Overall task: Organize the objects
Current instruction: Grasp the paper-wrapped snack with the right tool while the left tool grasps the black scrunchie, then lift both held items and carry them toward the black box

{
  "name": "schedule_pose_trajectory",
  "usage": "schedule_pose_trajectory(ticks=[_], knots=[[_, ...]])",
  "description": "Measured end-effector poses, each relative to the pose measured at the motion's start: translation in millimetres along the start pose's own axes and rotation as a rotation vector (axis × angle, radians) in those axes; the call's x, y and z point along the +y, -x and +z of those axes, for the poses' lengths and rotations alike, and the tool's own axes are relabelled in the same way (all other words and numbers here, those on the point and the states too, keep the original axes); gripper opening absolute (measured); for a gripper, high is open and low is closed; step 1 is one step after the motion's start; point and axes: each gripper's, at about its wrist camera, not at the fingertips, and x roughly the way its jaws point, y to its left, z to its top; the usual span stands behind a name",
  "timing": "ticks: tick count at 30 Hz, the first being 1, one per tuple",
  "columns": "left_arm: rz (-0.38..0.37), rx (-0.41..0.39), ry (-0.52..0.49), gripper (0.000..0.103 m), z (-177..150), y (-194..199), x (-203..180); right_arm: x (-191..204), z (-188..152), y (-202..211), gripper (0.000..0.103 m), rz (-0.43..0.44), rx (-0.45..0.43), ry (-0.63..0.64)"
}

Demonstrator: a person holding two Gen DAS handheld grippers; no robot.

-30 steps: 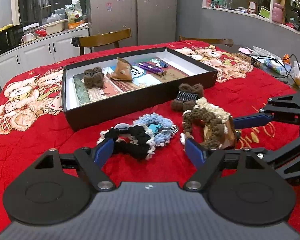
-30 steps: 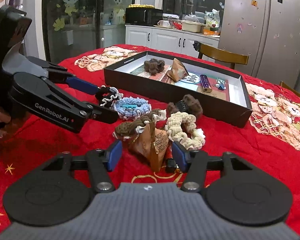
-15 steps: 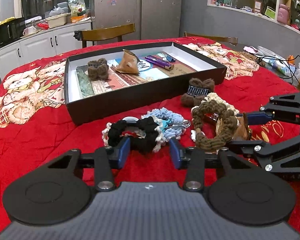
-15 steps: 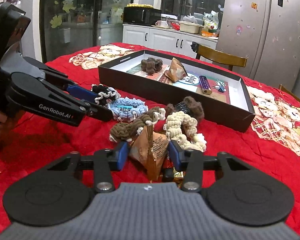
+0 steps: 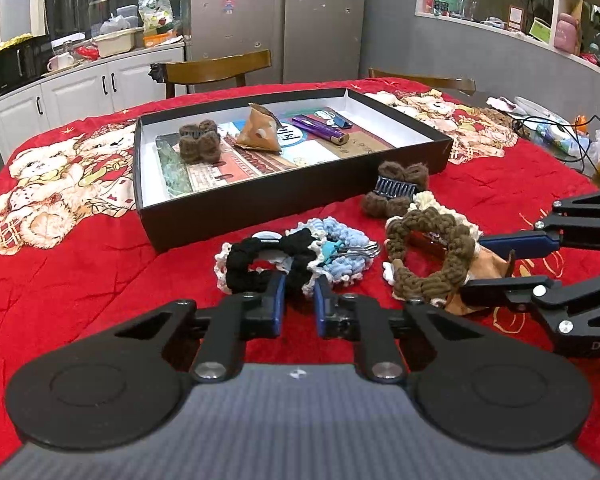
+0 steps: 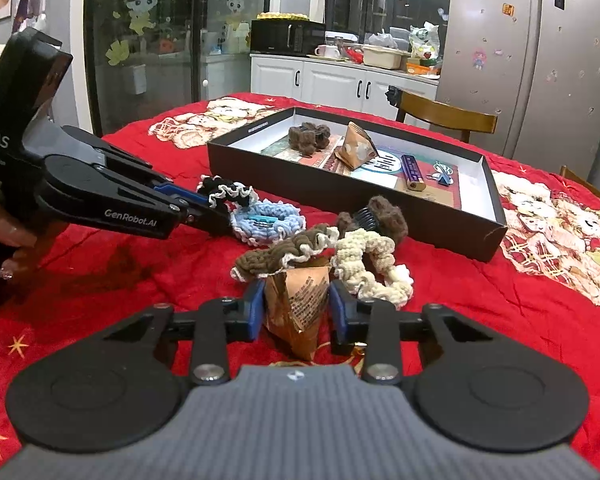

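Observation:
A black box lid point(image 5: 284, 196) on the red cloth holds a brown bow clip, a brown paper pyramid pouch point(image 5: 258, 130), a purple tube and a small clip. In front of it lie a black scrunchie point(image 5: 260, 266), a blue scrunchie point(image 5: 346, 246), a brown scrunchie point(image 5: 432, 258), a cream scrunchie point(image 6: 370, 264) and a brown bow clip point(image 5: 394, 188). My left gripper point(image 5: 299, 290) is shut on the near edge of the black scrunchie point(image 6: 224, 192). My right gripper point(image 6: 296, 300) is shut on a brown paper pyramid pouch point(image 6: 298, 300); it also shows in the left wrist view point(image 5: 476, 266).
The table is covered by a red cloth with bear prints point(image 5: 60, 248). Wooden chairs point(image 5: 216, 70) stand at its far side. Cables and small items point(image 5: 560, 136) lie at the far right. White cabinets and a fridge stand behind.
My left gripper closed from wide open onto the black scrunchie. My right gripper closed from loosely around the pouch to gripping it and moved a little forward.

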Motion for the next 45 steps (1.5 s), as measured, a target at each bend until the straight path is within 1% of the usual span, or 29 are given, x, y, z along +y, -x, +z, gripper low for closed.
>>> schedule_pose_trajectory(ticks=[4, 12, 17, 20, 21, 25, 26, 27, 29, 30, 33, 37, 38, 40, 42, 43, 45], knots=[[-0.006, -0.010, -0.004, 0.016, 0, 9, -2, 1, 1, 6, 0.037, 0.005, -0.009, 0.003], [-0.022, -0.059, -0.021, 0.016, 8, 39, -8, 0, 2, 21, 0.037, -0.004, -0.026, 0.001], [-0.027, -0.079, -0.051, 0.016, 12, 52, -16, -2, 6, 32, 0.037, -0.008, -0.045, -0.008], [-0.033, -0.072, -0.053, 0.016, 12, 50, -15, -2, 8, 34, 0.037, -0.011, -0.053, -0.003], [-0.030, -0.071, -0.040, 0.017, 11, 48, -13, -2, 8, 34, 0.037, -0.010, -0.054, -0.002], [0.008, -0.073, 0.006, 0.019, 12, 41, -8, 1, 8, 33, 0.037, -0.010, -0.051, 0.003], [0.012, -0.073, 0.011, 0.027, 12, 39, -7, 1, 8, 33, 0.037, -0.009, -0.050, 0.003], [0.018, -0.074, 0.015, 0.046, 13, 37, -5, 0, 7, 33, 0.037, -0.009, -0.048, 0.002], [0.031, -0.078, 0.017, 0.067, 14, 33, -3, -1, 7, 32, 0.037, -0.009, -0.047, -0.001], [0.037, -0.083, 0.018, 0.068, 15, 31, -2, -1, 7, 32, 0.037, -0.009, -0.046, -0.002], [0.049, -0.072, 0.021, 0.068, 18, 21, 0, -2, 8, 31, 0.037, -0.010, -0.045, -0.005], [0.048, -0.034, 0.038, 0.067, 21, 5, 5, -2, 8, 30, 0.037, -0.010, -0.044, 0.002], [0.044, -0.026, 0.045, 0.065, 21, 1, 6, -2, 9, 29, 0.037, -0.010, -0.043, 0.003], [0.042, -0.017, 0.051, 0.058, 21, -4, 7, -2, 9, 28, 0.037, -0.010, -0.041, 0.006], [0.034, -0.004, 0.059, 0.043, 22, -9, 8, -3, 10, 27, 0.037, -0.010, -0.039, 0.008], [0.027, 0.003, 0.064, 0.040, 22, -10, 8, -2, 11, 27, 0.037, -0.009, -0.039, 0.009], [0.020, 0.011, 0.066, 0.023, 23, -12, 9, -2, 12, 25, 0.037, -0.009, -0.039, 0.013]])
